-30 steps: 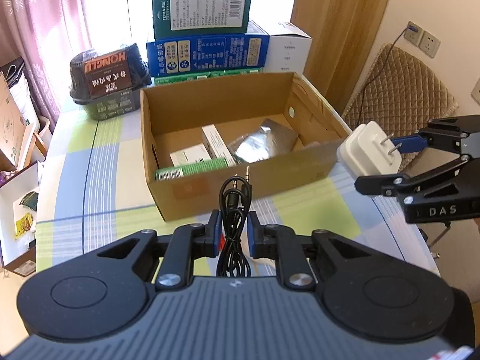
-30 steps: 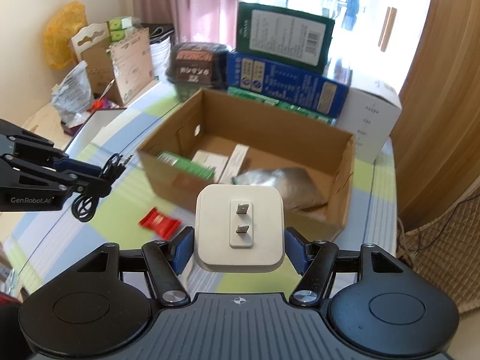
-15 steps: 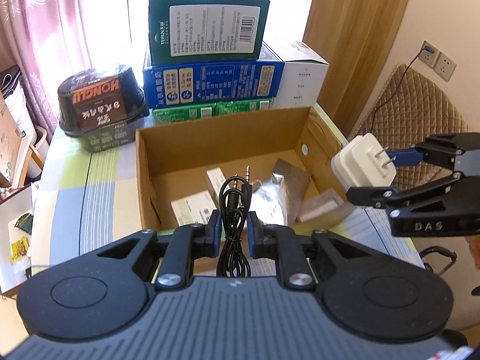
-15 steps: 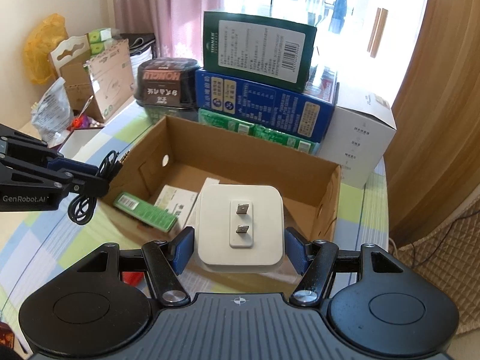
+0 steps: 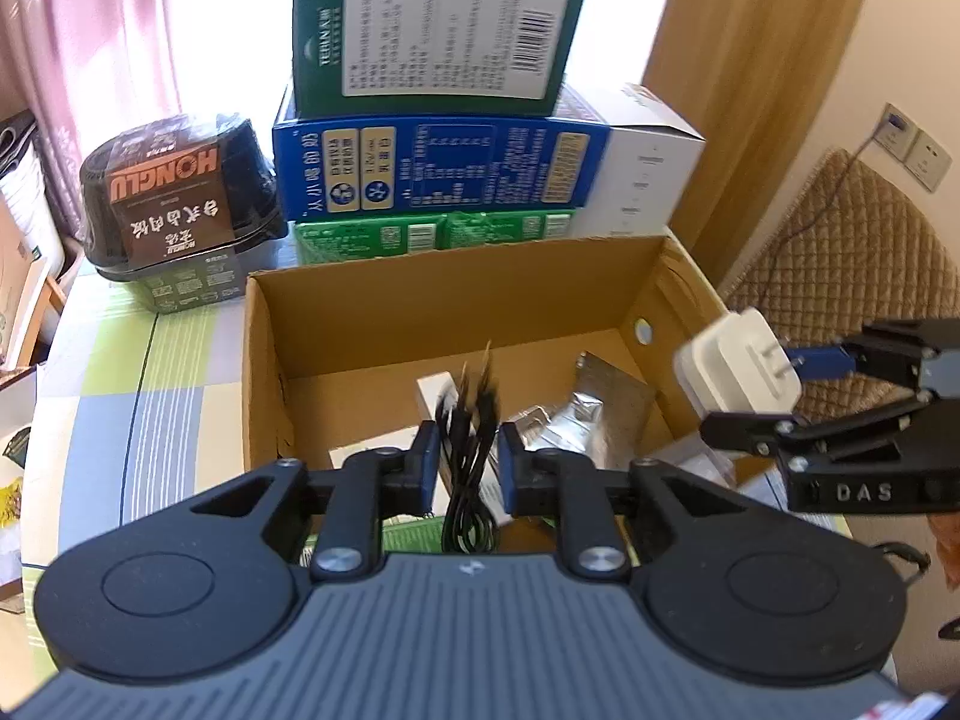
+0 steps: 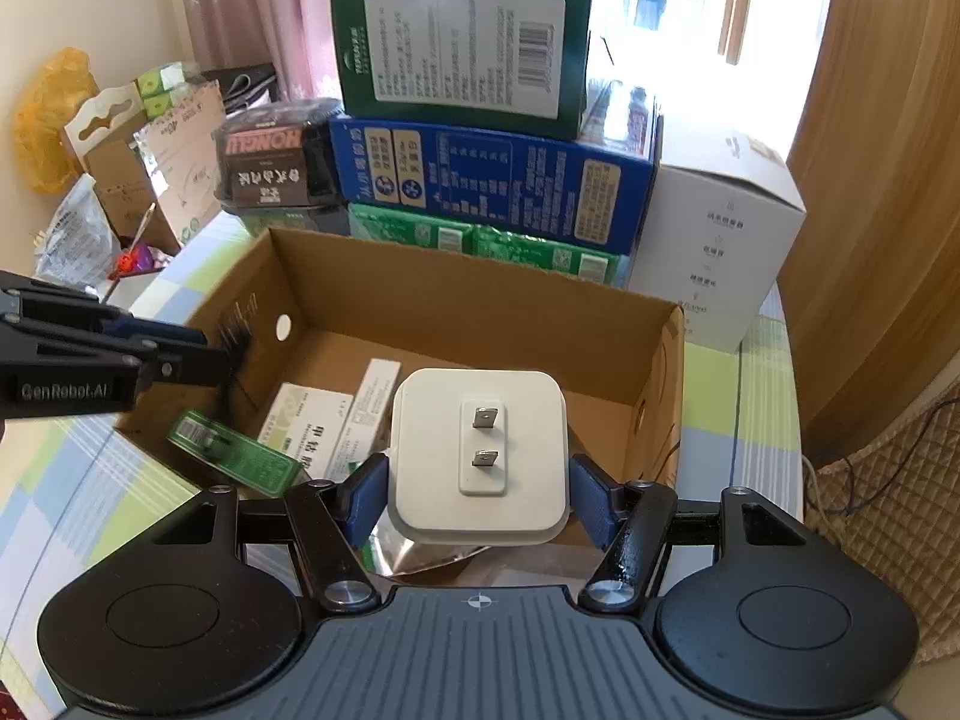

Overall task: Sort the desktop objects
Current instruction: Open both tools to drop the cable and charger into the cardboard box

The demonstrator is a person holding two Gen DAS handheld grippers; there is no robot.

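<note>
Item 1: my left gripper (image 5: 465, 456), held over the near-left part of the cardboard box (image 5: 420, 294). Its jaws are opening; the coiled black audio cable (image 5: 468, 450) hangs between the blue pads (image 5: 427, 468), blurred, its plug tips pointing up and away from me. I cannot tell whether the pads press on it at this instant.

Item 2: my right gripper (image 6: 480, 492), to the right of the left one and over the box's near-right part. Its jaws are clamped on the two sides of a white plug adapter (image 6: 480, 456), the two metal prongs facing up toward the camera. In the left wrist view the adapter (image 5: 738, 369) shows tilted beside the box's right wall.

Item 3: box contents below both grippers: a green packet (image 6: 234, 450) at the left, two white cartons (image 6: 336, 420) lying side by side in the middle, a crumpled silver foil bag (image 5: 594, 414) under the adapter.

Item 4: beyond the box's far wall, on the bench (image 5: 150, 390) with its checked cloth: a stack of a green pack, a blue box (image 6: 492, 180) and a dark green box on top; a white carton (image 6: 720, 228) to the right; a black noodle bowl (image 5: 180, 204) to the left.
</note>
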